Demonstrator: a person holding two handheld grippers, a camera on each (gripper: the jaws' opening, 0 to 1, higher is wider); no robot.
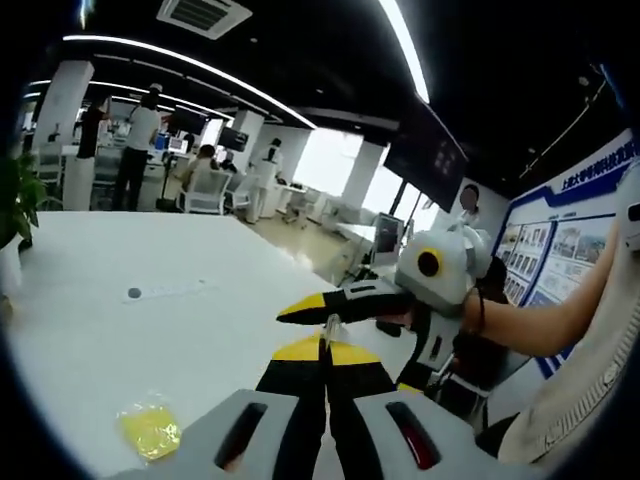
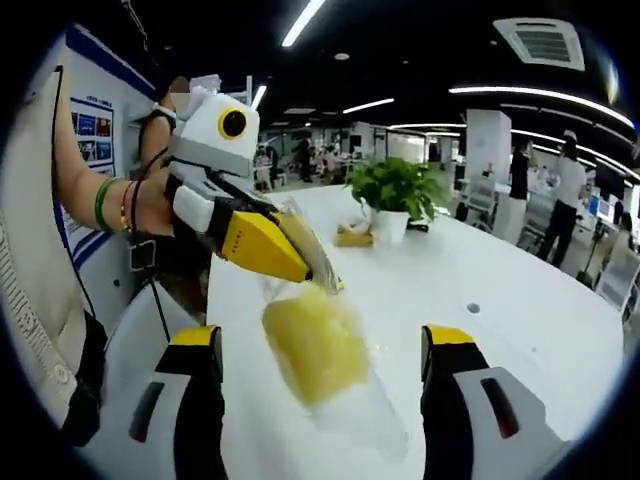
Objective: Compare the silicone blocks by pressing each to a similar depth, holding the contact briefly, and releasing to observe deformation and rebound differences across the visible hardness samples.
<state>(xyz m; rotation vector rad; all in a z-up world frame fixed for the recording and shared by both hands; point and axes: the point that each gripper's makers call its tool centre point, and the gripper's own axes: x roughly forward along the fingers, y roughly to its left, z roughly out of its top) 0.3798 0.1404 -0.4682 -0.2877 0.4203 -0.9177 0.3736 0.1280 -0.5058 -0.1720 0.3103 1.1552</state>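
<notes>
Up front in the left gripper view, the left gripper (image 1: 325, 352) has its jaws together; a yellow silicone block (image 1: 150, 430) lies on the white table (image 1: 120, 330), lower left. In the right gripper view, the left gripper (image 2: 322, 275) pinches a clear bag (image 2: 345, 390) holding a yellow block (image 2: 315, 345), between the right gripper's (image 2: 325, 350) spread jaws.

Bright ceiling strip lights (image 1: 405, 45) — fisheye-warped, soft edges.

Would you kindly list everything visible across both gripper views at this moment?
Table: one, white, under everything.
Potted plant: one, green in a white pot, on the table.
Bagged block: one, yellow in a clear bag, hanging from the left gripper.
Small item: one, yellow, beside the pot.
People: several, in the background.
Left gripper: yellow-black fingers shut on the bag.
Right gripper: yellow-black fingers open.
</notes>
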